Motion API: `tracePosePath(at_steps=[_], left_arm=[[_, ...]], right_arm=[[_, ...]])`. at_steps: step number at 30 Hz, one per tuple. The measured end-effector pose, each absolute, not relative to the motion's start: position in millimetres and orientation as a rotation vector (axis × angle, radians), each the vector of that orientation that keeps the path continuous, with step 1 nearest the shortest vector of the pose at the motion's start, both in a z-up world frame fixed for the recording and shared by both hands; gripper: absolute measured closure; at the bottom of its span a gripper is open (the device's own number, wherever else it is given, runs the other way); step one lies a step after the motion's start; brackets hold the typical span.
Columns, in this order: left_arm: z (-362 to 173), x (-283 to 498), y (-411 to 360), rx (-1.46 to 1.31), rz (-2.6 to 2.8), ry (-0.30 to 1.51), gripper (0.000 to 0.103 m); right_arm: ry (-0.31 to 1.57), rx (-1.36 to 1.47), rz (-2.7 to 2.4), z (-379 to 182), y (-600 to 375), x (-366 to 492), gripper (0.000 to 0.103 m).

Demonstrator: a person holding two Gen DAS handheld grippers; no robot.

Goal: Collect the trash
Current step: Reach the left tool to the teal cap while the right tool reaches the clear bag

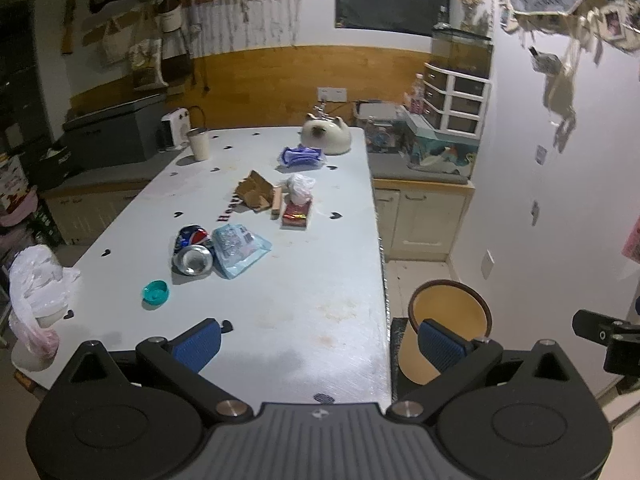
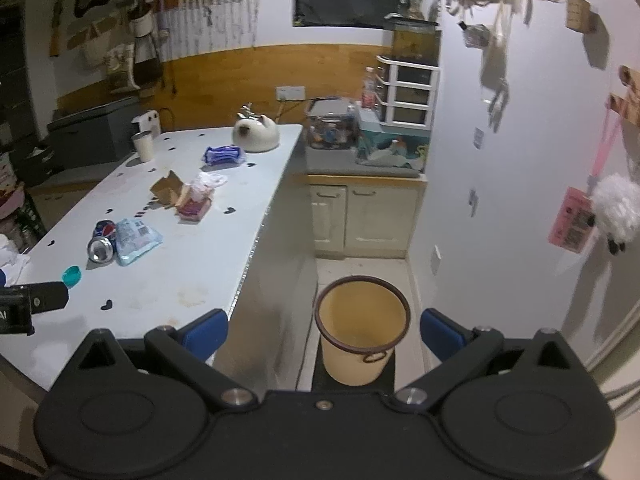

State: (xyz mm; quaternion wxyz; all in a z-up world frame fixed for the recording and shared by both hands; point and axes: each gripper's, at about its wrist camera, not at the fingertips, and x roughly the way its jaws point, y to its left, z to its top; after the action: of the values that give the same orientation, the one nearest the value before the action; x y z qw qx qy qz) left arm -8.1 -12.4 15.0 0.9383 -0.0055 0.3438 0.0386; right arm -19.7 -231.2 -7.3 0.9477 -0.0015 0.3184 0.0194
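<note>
On the white table (image 1: 312,312) lie a crushed soda can (image 1: 192,250), a pale blue plastic wrapper (image 1: 239,249), a teal bottle cap (image 1: 156,292), torn brown cardboard (image 1: 256,192), a red packet with a crumpled white bag on it (image 1: 296,212), and a purple wrapper (image 1: 302,157). My left gripper (image 1: 318,346) hangs open over the table's near edge, empty. A yellow bin (image 2: 362,330) stands on the floor right of the table. My right gripper (image 2: 324,332) is open and empty above the bin, between table edge and wall.
A cat-shaped white kettle (image 1: 326,136) and a white cup (image 1: 199,143) stand at the table's far end. A white plastic bag (image 1: 34,292) hangs at the left edge. Cabinets (image 2: 360,216) and a cluttered counter close off the far end of the aisle.
</note>
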Motion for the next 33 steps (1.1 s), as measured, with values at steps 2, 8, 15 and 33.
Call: tracePosePath(at_steps=[2, 8, 15, 33], left_arm=[[15, -5, -2, -0.024, 0.094, 0.695, 0.0], [12, 10, 42, -0.053, 0.138, 0.69, 0.0], [12, 55, 121, -0.043, 0.164, 0.686, 0.0], [-43, 182, 288, -0.003, 0.109, 0.791, 0.0]], right_arm=[[0.645, -0.009, 0.056, -5, -226, -14, 0.0], [0.628, -0.009, 0.093, -2, -200, 6, 0.0], [0.627, 0.01, 0.105, -4, -148, 47, 0.0], [0.606, -0.039, 0.193, -16, 16, 186, 0.0]])
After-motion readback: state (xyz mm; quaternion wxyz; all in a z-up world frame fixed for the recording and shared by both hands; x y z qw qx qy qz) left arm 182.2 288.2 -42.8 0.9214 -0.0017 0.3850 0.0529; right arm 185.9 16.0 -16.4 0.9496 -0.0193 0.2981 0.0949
